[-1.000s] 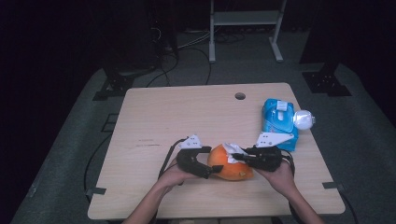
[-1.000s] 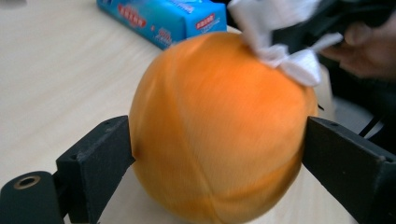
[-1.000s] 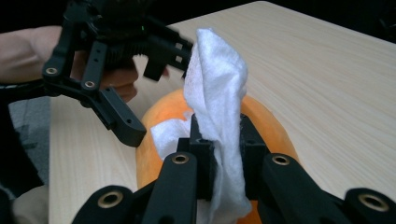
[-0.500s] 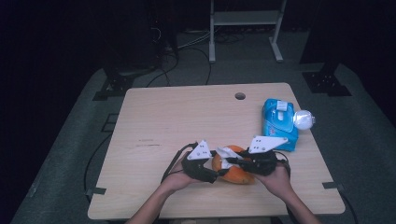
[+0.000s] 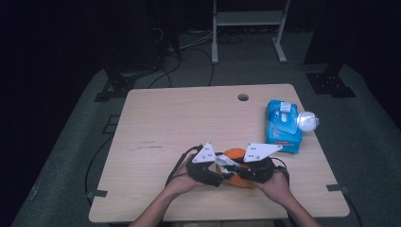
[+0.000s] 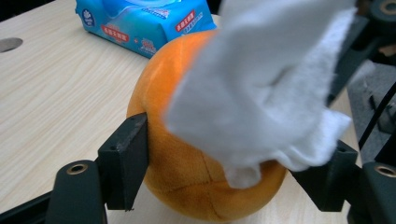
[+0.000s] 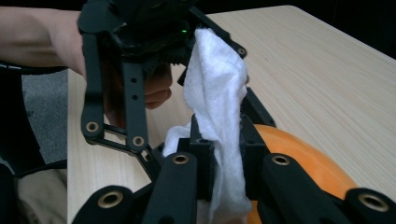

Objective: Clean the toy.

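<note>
An orange plush ball (image 6: 187, 182) rests on the wooden table (image 5: 189, 123) near its front edge. My left gripper (image 6: 224, 172) is shut on it, one black pad on each side. Its jaws have just been closing around the ball and then eased slightly, with the ball still between them. My right gripper (image 7: 226, 149) is shut on a white wipe (image 7: 217, 93), which hangs over the top of the ball (image 7: 299, 158). In the high view both grippers meet over the ball (image 5: 233, 153), the left gripper (image 5: 222, 177) from the left and the right gripper (image 5: 236, 171) from the right.
A blue pack of wet wipes (image 5: 282, 125) lies at the table's right side, with a white round object (image 5: 307, 121) against its right edge. A cable hole (image 5: 243, 97) sits near the far edge. A metal stand and cables are on the floor beyond.
The left jaws, wide open beside the ball a second ago, have closed onto it. Both hands have drawn together, and the white wipe now lies over the ball.
</note>
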Demonstrator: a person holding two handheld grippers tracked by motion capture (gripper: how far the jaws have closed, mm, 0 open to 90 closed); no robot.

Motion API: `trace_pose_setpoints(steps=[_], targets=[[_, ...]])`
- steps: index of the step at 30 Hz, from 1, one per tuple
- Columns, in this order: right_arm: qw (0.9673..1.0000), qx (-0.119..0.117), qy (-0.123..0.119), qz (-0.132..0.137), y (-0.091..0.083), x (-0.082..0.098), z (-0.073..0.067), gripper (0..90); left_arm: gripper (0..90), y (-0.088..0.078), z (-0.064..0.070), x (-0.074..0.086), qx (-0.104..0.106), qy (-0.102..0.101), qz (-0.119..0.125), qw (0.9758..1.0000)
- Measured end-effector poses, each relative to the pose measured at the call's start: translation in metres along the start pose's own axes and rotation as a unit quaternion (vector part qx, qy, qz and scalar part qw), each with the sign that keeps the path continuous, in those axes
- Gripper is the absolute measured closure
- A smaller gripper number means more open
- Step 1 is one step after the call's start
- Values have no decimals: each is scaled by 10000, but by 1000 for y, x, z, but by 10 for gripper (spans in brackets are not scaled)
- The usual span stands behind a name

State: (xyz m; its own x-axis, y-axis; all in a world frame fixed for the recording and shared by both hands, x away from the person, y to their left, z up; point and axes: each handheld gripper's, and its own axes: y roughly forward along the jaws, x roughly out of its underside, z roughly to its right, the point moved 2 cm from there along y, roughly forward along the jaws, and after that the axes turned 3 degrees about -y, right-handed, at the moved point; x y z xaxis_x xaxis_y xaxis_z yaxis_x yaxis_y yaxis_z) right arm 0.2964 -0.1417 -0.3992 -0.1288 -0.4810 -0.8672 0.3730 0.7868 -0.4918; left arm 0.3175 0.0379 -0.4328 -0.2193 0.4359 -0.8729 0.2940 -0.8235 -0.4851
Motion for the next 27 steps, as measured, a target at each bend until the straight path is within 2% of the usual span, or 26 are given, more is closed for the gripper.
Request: trace_pose_setpoints(steps=[5, 7, 9, 11, 14, 16, 18, 21, 24, 27], targets=[[9990, 248, 362, 108, -16, 8, 23, 799, 273, -1, -6, 5, 51, -104, 5, 9999], [9981, 320, 509, 152, -21, 14, 31, 799, 214, 0, -9, 5, 186, -321, 38, 9993], [9975, 282, 621, 195, -22, 18, 33, 799, 154, 3, -10, 5, 270, -553, 40, 9981], [9981, 270, 541, 156, -19, 15, 28, 799, 137, 4, -10, 4, 268, -616, 8, 9977], [9993, 117, 340, 115, -9, 8, 13, 799, 241, 2, -2, 2, 119, -173, -22, 9998], [9996, 18, 254, 78, -3, 5, 8, 799, 261, 2, 4, 2, 86, 148, -82, 9998], [9998, 32, 178, 38, 0, 4, 7, 800, 273, 1, 7, 1, 47, 329, -99, 9994], [9994, 142, 298, 69, -7, 5, 16, 800, 284, 1, 4, 3, 81, 304, -54, 9995], [9982, 260, 530, 105, -16, 11, 27, 800, 278, 1, 3, 3, 100, 241, -9, 9997], [9974, 277, 646, 123, -20, 14, 30, 800, 281, 3, 7, 1, 67, 326, -17, 9994]])
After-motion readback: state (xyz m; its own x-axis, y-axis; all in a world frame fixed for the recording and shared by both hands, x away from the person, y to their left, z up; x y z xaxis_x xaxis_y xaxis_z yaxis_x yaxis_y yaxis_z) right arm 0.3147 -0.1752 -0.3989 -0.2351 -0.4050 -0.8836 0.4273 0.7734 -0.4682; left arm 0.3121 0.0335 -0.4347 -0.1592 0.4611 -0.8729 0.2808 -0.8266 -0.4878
